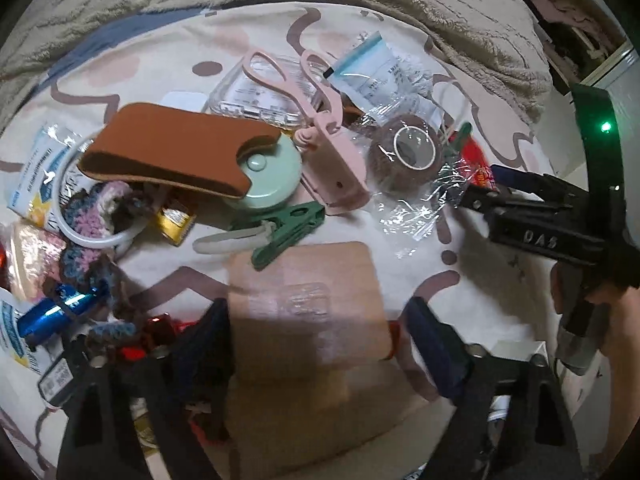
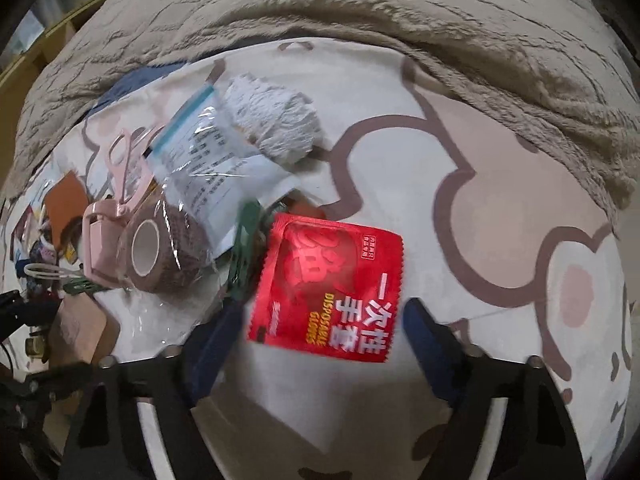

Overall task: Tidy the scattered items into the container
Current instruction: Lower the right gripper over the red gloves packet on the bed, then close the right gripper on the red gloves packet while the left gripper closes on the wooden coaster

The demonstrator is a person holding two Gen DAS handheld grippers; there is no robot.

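On the patterned sheet (image 1: 400,248), the left gripper (image 1: 316,320) stands with its jaws apart astride a tan flat card (image 1: 308,280), pads not pressing it. Beyond lie a brown sleeve (image 1: 176,152), a green clip (image 1: 288,228), pink scissors (image 1: 328,136) and a brown tape roll (image 1: 408,152). The right gripper (image 2: 316,332) straddles a red glove packet (image 2: 332,288), jaws parted, pads clear of it. No container shows in either of the 2 views.

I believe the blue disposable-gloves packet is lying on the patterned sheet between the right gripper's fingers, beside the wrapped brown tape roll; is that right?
Not quite: the disposable-gloves packet is red, not blue, as the right wrist view shows. It does lie on the patterned sheet between the right gripper's fingers, beside the wrapped brown tape roll.
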